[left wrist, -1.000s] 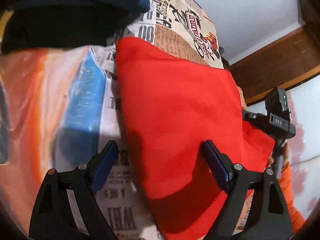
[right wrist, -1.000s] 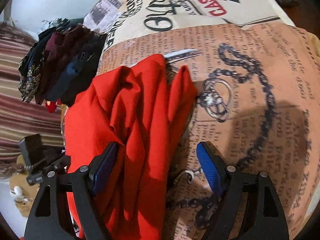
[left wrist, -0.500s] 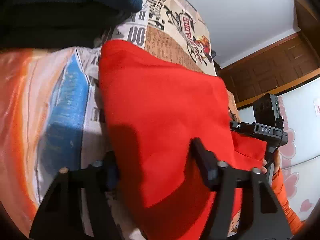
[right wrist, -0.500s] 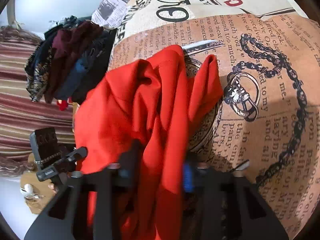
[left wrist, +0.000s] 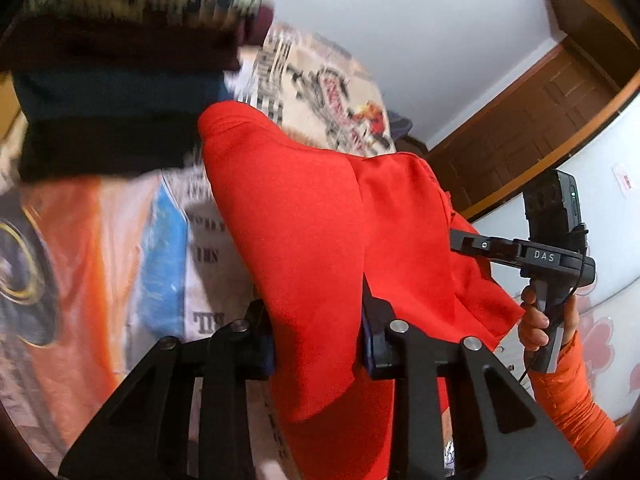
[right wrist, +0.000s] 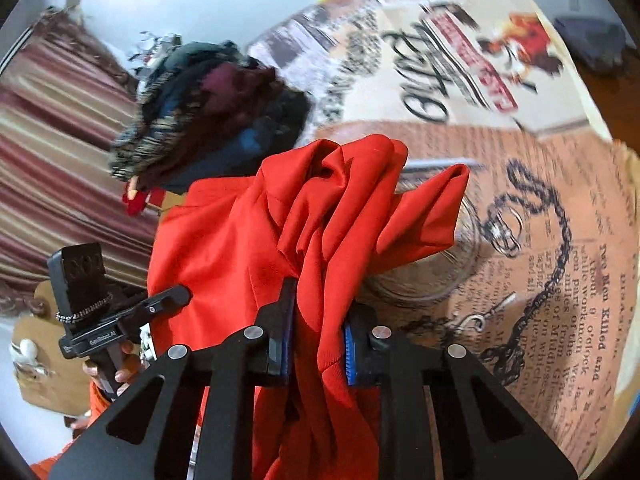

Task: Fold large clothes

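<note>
Left gripper (left wrist: 318, 344) clamped on red garment (left wrist: 320, 220), right gripper (right wrist: 318, 344) likewise pinching it, fingertips buried in cloth, blurred dark clothes pile (right wrist: 216, 112) beyond garment, printed bedsheet (right wrist: 560, 240) bare beside it.

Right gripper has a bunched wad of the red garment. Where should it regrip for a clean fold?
Probably the loose corner of the red garment, approached from the right over the bedspread. It sticks out flat, unlike the creased bunch in the right gripper.

The left gripper (left wrist: 318, 344) clamps the red garment (left wrist: 304, 216) above the printed bedspread (left wrist: 120, 248), dark clothes (left wrist: 112, 92) beyond
</note>
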Tool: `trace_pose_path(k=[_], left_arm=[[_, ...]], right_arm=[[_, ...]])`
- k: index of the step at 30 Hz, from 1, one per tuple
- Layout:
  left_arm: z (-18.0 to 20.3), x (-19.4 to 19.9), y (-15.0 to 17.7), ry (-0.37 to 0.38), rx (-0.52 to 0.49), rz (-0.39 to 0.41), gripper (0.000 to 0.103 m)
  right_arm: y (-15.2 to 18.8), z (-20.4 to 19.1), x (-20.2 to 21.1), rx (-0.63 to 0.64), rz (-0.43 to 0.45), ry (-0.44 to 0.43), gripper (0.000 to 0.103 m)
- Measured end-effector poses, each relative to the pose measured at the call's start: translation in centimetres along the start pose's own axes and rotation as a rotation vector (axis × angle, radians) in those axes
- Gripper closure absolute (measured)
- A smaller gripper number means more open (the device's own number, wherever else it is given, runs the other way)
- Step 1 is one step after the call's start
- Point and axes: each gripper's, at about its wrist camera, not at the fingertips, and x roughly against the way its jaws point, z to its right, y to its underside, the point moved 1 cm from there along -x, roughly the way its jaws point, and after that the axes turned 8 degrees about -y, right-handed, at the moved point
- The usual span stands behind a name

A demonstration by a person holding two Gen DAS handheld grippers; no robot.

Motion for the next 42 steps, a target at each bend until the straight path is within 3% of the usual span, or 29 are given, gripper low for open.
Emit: trace_pose_path(k=[6, 13, 22, 26, 31, 36, 42], left_arm=[[1.0, 8.0, -3.3, -0.026, -0.073, 0.137, 0.073], [0.4, 17.0, -9.7, -0.071, -0.123, 0.322, 0.073], [-5.5, 21.9, -19.5, -0.101, -0.067, 0.429, 0.073], [-9.2, 20.6, -23.3, -0.124, -0.028, 0.426, 0.073], [-14.6, 15.4, -26.7, -0.155, 0.009, 0.339, 0.073], [-19.1, 9.4, -27.7, -0.236, 0.042, 0.235, 0.070], [-22.6, 7.5, -26.6, -0.169, 0.126, 0.221, 0.051]], right_arm=[[-2.8, -6.9, 2.2, 0.113, 0.091, -0.027, 0.086], [-8.5, -14.3, 3.1, 0.222, 0.183, -0.071, 0.086], [-16.9, -19.6, -2.2, 0.269, 0.230, -0.128, 0.086], [-19.8, -18.8, -5.9, 0.229, 0.216, -0.157, 0.086], [-22.2, -16.3, -11.2, 0.139, 0.181, -0.150, 0.086], [-23.4, -13.6, -16.1, 0.117, 0.151, -0.029, 0.086], [-22.6, -14.0, -16.2, 0.216, 0.158, 0.089, 0.078]])
